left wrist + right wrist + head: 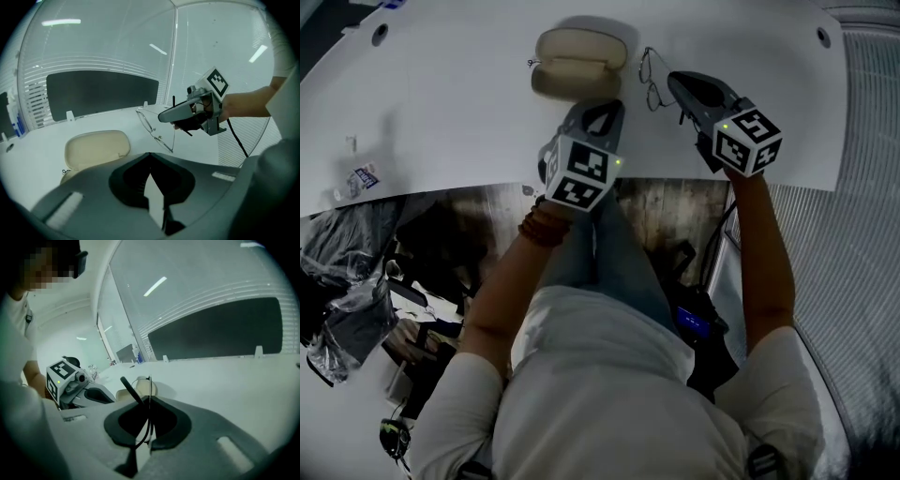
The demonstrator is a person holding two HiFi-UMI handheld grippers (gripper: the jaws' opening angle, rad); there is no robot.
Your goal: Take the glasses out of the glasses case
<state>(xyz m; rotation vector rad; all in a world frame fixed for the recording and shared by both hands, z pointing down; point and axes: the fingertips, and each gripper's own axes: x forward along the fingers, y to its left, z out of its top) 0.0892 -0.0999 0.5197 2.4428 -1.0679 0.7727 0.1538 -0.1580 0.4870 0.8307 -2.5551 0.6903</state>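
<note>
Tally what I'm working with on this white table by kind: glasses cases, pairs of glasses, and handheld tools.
glasses case: 1
glasses: 1
tools: 2 (left tool, right tool)
Total: 4

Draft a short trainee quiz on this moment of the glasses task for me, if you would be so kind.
1. True or false: the glasses lie inside the glasses case.
2. The right gripper is: A) open above the case; B) shut on the glasses; C) shut on the case lid.
3. Fill in: between the jaws of the left gripper there is ___.

Key: 1 false, since the glasses are out of the open case and held beside it; 2 B; 3 nothing.
</note>
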